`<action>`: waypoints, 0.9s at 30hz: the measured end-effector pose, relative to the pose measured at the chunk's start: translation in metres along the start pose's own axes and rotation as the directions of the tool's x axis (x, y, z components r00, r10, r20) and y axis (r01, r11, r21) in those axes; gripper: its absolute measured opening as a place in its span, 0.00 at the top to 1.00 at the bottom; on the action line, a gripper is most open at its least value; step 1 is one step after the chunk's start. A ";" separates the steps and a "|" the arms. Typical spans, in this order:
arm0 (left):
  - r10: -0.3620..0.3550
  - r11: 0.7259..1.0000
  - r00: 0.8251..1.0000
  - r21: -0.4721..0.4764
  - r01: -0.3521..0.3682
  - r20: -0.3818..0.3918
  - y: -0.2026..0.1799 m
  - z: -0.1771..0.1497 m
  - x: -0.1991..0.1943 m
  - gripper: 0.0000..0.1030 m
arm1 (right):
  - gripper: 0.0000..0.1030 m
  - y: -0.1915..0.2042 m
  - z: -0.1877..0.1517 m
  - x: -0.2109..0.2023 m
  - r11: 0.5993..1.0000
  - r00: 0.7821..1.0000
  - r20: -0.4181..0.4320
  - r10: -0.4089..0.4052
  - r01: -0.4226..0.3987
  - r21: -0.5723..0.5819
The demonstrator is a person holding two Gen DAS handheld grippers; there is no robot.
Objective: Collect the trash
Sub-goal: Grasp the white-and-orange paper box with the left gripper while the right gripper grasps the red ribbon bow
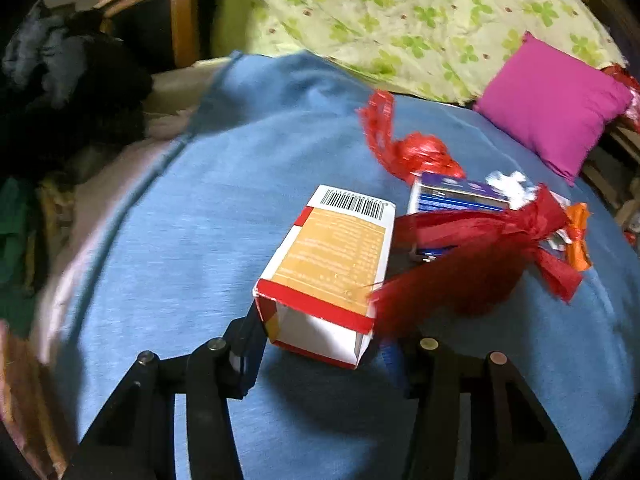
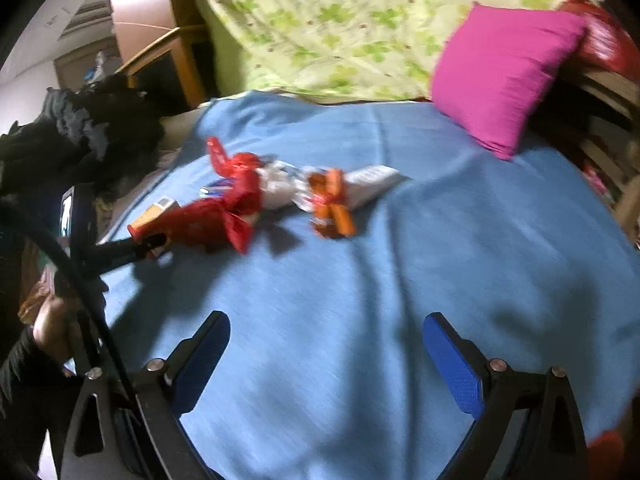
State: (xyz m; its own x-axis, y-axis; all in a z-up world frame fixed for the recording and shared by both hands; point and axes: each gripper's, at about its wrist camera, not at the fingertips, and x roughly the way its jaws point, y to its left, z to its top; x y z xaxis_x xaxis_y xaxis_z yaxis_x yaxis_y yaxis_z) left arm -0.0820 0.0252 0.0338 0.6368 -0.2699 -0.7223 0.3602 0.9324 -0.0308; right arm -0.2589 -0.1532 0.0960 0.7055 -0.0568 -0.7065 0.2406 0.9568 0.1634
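Note:
A red and white carton [image 1: 332, 252] with a barcode lies open-ended on the blue blanket [image 1: 180, 220]. My left gripper [image 1: 319, 336] has its fingers against both sides of the carton's near end, shut on it; the right wrist view shows the same grip [image 2: 154, 242]. Beside the carton lie a red wrapper [image 1: 472, 256], a blue box [image 1: 452, 196], a crumpled red wrapper [image 1: 416, 152] and an orange wrapper [image 1: 578, 236]. My right gripper [image 2: 326, 344] hovers open over bare blanket, well short of the orange wrapper [image 2: 332, 204] and a white packet [image 2: 372, 182].
A pink pillow [image 2: 504, 76] rests at the back right against a green flowered cover [image 2: 340, 20]. Dark clothes [image 2: 80, 132] pile up at the bed's left edge. A person's hand [image 2: 48, 324] holds the left gripper's handle.

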 end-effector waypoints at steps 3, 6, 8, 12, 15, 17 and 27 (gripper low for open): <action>0.085 0.996 0.995 -0.044 -0.083 0.044 0.008 0.000 -0.018 0.49 | 0.04 0.019 0.020 0.026 0.997 0.997 0.004 0.073 -0.073 0.003; 0.153 0.982 0.985 -0.123 -0.142 0.081 0.018 0.002 -0.036 0.49 | 0.04 0.036 0.040 0.059 0.990 0.990 -0.018 0.141 -0.140 0.036; 0.150 0.969 0.986 -0.210 -0.132 0.071 0.026 0.001 -0.042 0.49 | 0.04 0.044 0.053 0.080 0.987 0.988 -0.030 0.150 -0.148 0.067; 0.142 0.952 0.985 -0.286 -0.110 0.096 0.031 -0.005 -0.051 0.49 | 0.05 0.056 0.069 0.117 0.989 0.991 -0.071 0.115 -0.107 0.104; 0.140 0.949 0.985 -0.298 -0.103 0.102 0.034 -0.004 -0.048 0.49 | 0.05 0.064 0.073 0.137 0.987 0.990 -0.091 0.109 -0.097 0.132; 0.135 0.946 0.986 -0.310 -0.098 0.099 0.036 -0.007 -0.047 0.49 | 0.08 0.067 0.075 0.146 0.986 0.990 -0.092 0.104 -0.091 0.138; 0.123 0.952 0.986 -0.293 -0.084 0.116 0.032 -0.008 -0.050 0.49 | 0.62 0.073 0.065 0.146 0.990 0.987 -0.112 0.117 -0.106 0.098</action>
State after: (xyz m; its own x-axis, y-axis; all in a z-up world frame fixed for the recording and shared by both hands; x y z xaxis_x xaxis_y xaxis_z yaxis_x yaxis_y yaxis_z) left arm -0.1074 0.0707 0.0631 0.7511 -0.1795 -0.6353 0.0898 0.9811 -0.1712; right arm -0.0953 -0.1099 0.0497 0.6494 0.0879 -0.7554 0.2282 0.9250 0.3039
